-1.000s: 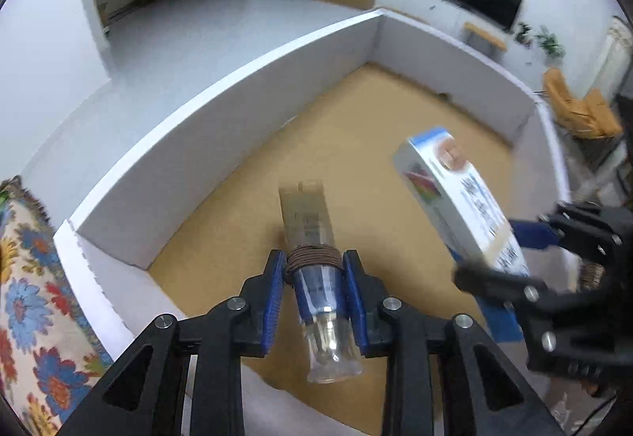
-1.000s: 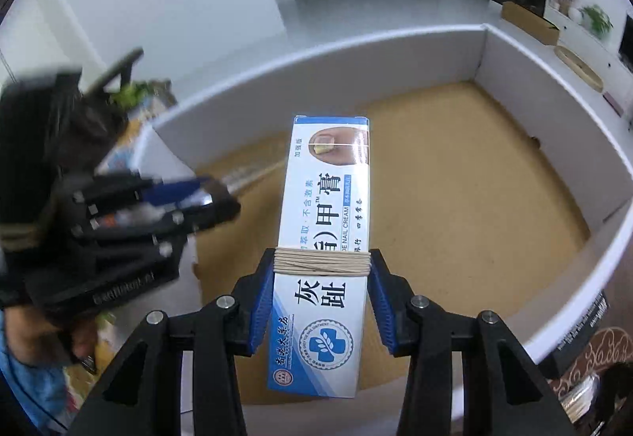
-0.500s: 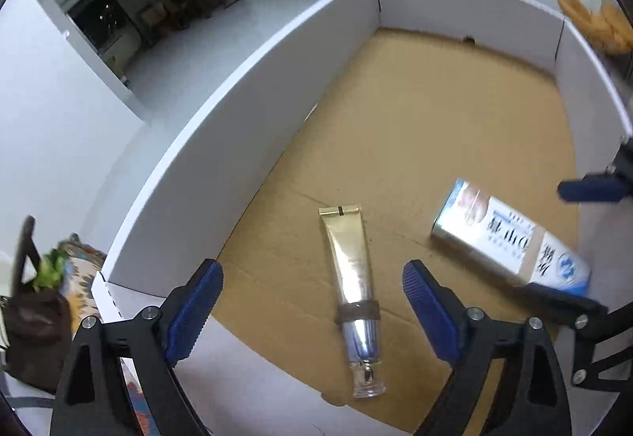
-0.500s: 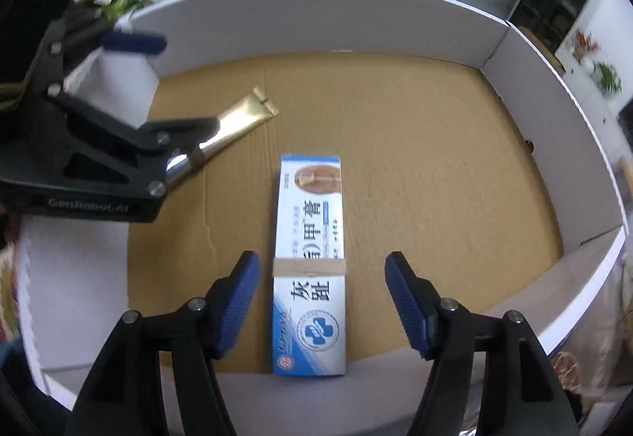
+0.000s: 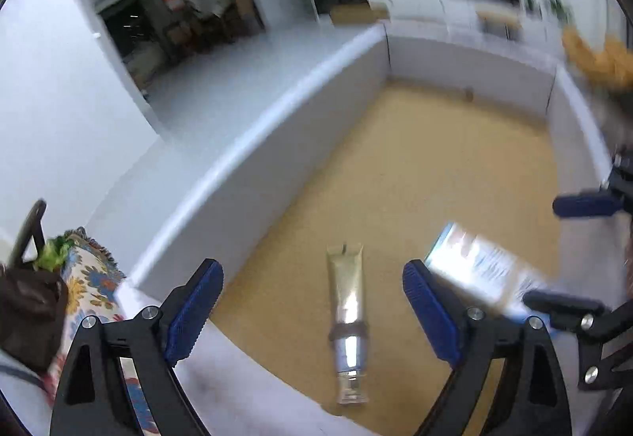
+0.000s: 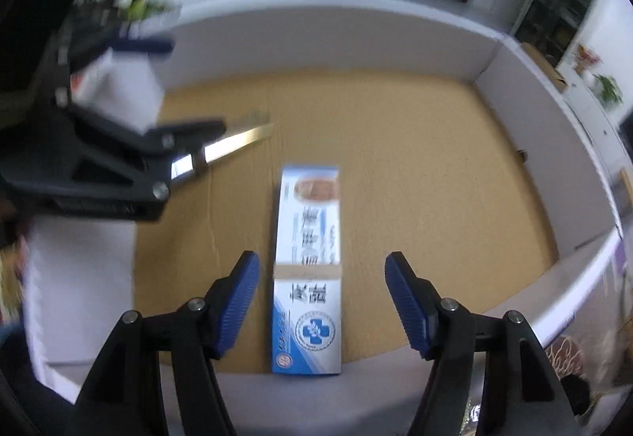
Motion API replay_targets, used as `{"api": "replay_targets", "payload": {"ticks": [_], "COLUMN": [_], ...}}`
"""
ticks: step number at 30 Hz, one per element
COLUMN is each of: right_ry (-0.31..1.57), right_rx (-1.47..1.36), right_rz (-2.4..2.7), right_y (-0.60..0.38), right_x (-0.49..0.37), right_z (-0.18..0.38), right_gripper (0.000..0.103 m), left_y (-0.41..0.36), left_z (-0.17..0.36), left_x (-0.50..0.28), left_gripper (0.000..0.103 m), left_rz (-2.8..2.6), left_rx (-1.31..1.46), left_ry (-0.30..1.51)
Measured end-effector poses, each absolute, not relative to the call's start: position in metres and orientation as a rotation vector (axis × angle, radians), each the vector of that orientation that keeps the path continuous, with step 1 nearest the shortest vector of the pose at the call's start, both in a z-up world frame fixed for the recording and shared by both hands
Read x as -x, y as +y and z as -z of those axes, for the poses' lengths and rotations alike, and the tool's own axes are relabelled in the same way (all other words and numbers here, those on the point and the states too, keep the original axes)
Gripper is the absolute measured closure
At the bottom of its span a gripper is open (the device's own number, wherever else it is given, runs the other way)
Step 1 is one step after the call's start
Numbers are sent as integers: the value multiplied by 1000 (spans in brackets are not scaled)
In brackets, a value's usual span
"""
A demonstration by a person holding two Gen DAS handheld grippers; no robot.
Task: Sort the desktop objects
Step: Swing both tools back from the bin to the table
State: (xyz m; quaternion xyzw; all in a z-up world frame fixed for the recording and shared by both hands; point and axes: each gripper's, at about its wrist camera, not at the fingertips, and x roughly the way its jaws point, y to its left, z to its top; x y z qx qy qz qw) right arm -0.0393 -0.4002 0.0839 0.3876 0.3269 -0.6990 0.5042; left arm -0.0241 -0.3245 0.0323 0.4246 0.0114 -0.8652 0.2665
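Observation:
A gold and silver tube (image 5: 348,313) lies on the cardboard floor of the white-walled box (image 5: 253,167), cap toward me. My left gripper (image 5: 312,313) is open and empty above it. A blue and white ointment carton (image 6: 308,270) with a tan band lies flat on the floor near the front wall. My right gripper (image 6: 322,301) is open and empty over its near end. The carton (image 5: 478,273) shows blurred in the left wrist view, beside the tube. The tube (image 6: 233,145) shows in the right wrist view, partly hidden by the left gripper (image 6: 154,135).
The box has white walls (image 6: 546,143) on all sides and a brown floor (image 6: 415,159). A floral cloth (image 5: 87,289) and a dark bag (image 5: 27,313) lie outside the box at the left. The room lies beyond.
Both grippers opened and let go: the tube and the carton now lie on the box floor. Both grippers have since drawn back and up a little.

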Motion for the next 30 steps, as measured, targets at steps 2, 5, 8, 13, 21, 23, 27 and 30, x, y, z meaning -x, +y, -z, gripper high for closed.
{"api": "replay_targets", "payload": {"ticks": [2,5,8,13,21,23,27,30], "right_ry": [675,534,448,399,228,201,246,269], "right_rx": [-902,-841,-815,-906,-1224,-1265,-1266,-1245], "right_rz": [1736,1818,1959,2242,2524,2555,2589,2594], "right_y": [-382,-333,-258,-134,32,46,53,49], "right_x": [42,40,36,41,25,17,3,-4], "right_z": [-109,-146,-170,-161,-90,-79,-70,-65], "right_gripper": [18,9,0,0,0,0,0,0], "left_y": [-307,-262,-201,-75,22,26,31,29], "left_z": [-62,-97,-116,-109,-15,5,33,45], "left_x": [8,-15,-25,-34,-16,-13,-14,-13], "left_gripper": [6,0,0,0,0,0,0,0], "left_rz": [2409,2535,2710,2991,2992,2969,2923,2916], "left_rx": [-1012,-876,-849,-988,-1324,-1357,-1396,-1409], "left_ry": [114,175,218,124,42,64,32,5]}}
